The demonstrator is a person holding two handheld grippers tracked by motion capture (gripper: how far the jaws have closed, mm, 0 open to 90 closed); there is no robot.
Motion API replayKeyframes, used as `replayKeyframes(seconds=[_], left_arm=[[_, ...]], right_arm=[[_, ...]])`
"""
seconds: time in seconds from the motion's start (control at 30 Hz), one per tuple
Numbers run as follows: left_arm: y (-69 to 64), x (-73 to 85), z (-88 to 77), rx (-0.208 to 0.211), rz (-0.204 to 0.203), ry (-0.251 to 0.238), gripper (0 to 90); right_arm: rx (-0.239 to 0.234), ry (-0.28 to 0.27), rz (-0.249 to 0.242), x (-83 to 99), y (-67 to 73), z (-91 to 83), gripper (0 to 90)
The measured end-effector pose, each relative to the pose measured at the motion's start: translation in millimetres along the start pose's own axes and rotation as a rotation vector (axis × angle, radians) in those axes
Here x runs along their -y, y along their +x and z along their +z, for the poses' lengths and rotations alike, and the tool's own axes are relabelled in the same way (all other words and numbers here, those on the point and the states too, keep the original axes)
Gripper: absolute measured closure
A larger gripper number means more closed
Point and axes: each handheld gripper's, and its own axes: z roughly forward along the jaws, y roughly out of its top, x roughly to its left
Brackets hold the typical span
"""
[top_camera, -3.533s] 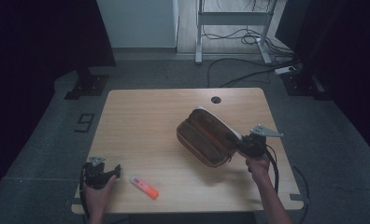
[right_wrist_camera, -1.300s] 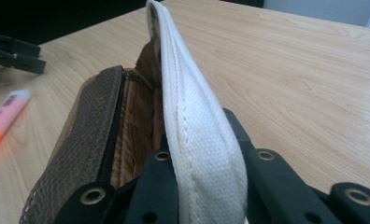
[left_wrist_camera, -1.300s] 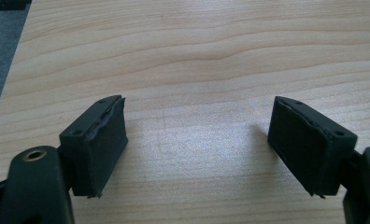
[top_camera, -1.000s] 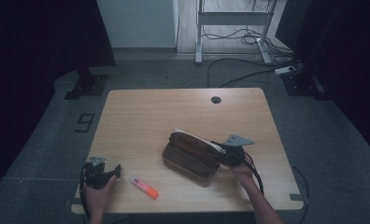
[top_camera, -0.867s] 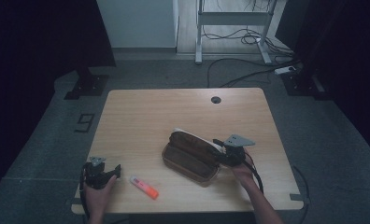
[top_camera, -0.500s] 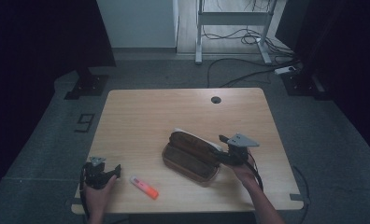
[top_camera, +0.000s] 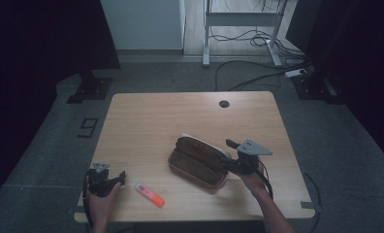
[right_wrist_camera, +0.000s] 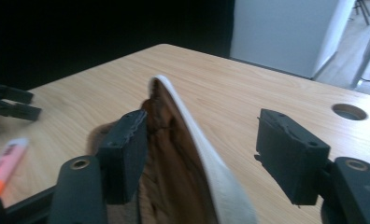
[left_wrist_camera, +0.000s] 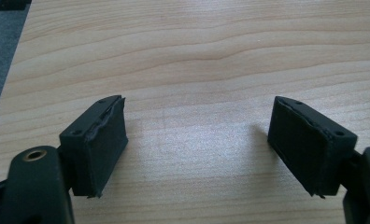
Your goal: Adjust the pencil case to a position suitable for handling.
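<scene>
You have just set the brown pouch (top_camera: 200,162) down mid-table; your right gripper (top_camera: 232,154) has just spread its jaws, letting go, its flap between them. Your left gripper (top_camera: 113,177) rests spread, empty. Next, likely fetch the orange marker (top_camera: 149,194).

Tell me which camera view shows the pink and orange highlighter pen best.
The high view: the pink and orange highlighter pen lies whole on the wooden table. The right gripper view catches just part of it at its left edge. The left gripper view gives bare tabletop between open fingers.
</scene>
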Motion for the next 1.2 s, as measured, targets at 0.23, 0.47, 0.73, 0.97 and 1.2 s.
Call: replayKeyframes(seconds=[0.23, 0.47, 0.73, 0.97, 1.2], left_arm=[[0.0, 0.0, 0.0, 0.0, 0.0, 0.0, 19.4], [0.0, 0.0, 0.0, 0.0, 0.0, 0.0, 19.4], [-0.1, -0.1, 0.0, -0.001, 0.0, 0.001, 19.4], [-0.2, -0.1, 0.1, 0.0, 0.0, 0.0, 19.4], [-0.2, -0.1, 0.2, 0.0, 0.002, 0.0, 19.4]], right_arm=[[-0.042, 0.009, 0.005, -0.3, 9.1, 3.5, 33.9], [-0.082, 0.031, -0.003, 2.4, 22.4, 11.4, 34.4], [-0.131, 0.05, -0.009, 5.3, 38.8, 20.0, 35.3], [-0.166, 0.067, -0.01, 8.2, 49.9, 25.9, 35.7], [-0.195, 0.09, -0.017, 11.2, 59.0, 31.6, 35.7]])
